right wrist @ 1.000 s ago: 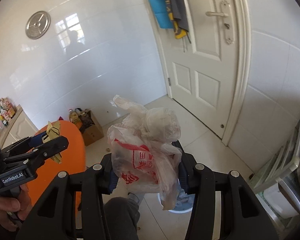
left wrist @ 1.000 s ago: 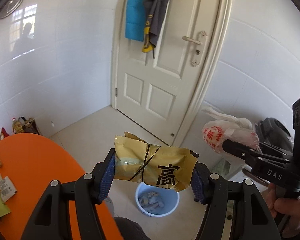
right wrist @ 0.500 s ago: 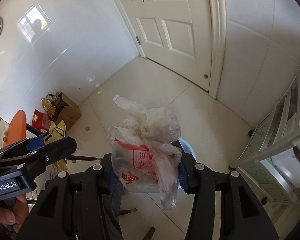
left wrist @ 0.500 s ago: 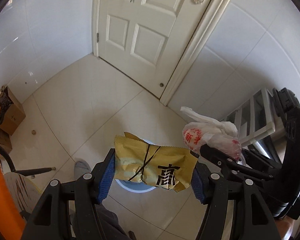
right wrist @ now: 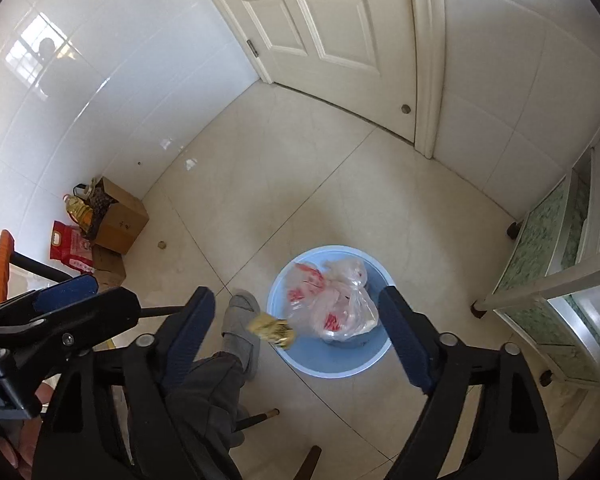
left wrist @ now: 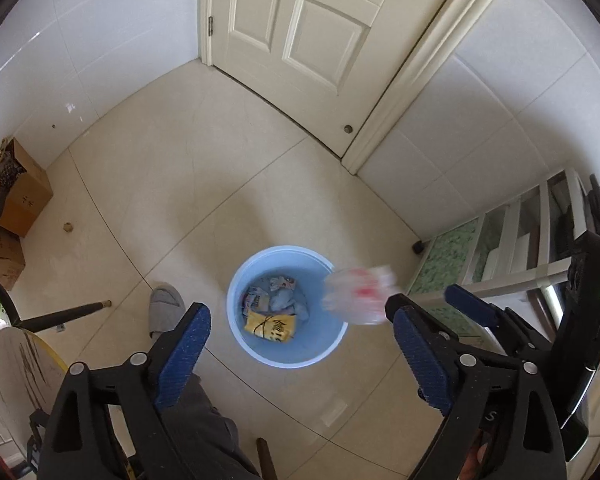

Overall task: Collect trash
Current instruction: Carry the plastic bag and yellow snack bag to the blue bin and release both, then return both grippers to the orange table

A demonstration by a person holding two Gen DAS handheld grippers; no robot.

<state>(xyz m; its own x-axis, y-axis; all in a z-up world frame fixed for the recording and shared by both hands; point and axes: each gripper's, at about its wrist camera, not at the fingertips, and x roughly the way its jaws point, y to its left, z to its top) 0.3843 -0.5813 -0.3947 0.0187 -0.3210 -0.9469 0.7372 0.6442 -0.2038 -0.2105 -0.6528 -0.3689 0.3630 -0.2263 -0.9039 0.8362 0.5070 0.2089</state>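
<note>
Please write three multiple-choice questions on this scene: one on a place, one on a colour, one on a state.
1. Where does the bin stand?
A. on a table
B. on the floor
C. on a shelf

2. What colour is the snack wrapper?
A. yellow
B. green
C. black

3. How is the right gripper?
A. shut on a bag
B. shut on a wrapper
C. open, empty

Answers:
1. B, floor tiles surround the bin.
2. A, it shows yellow over the bin.
3. C, its jaws have just been opening and nothing is between them.
</note>
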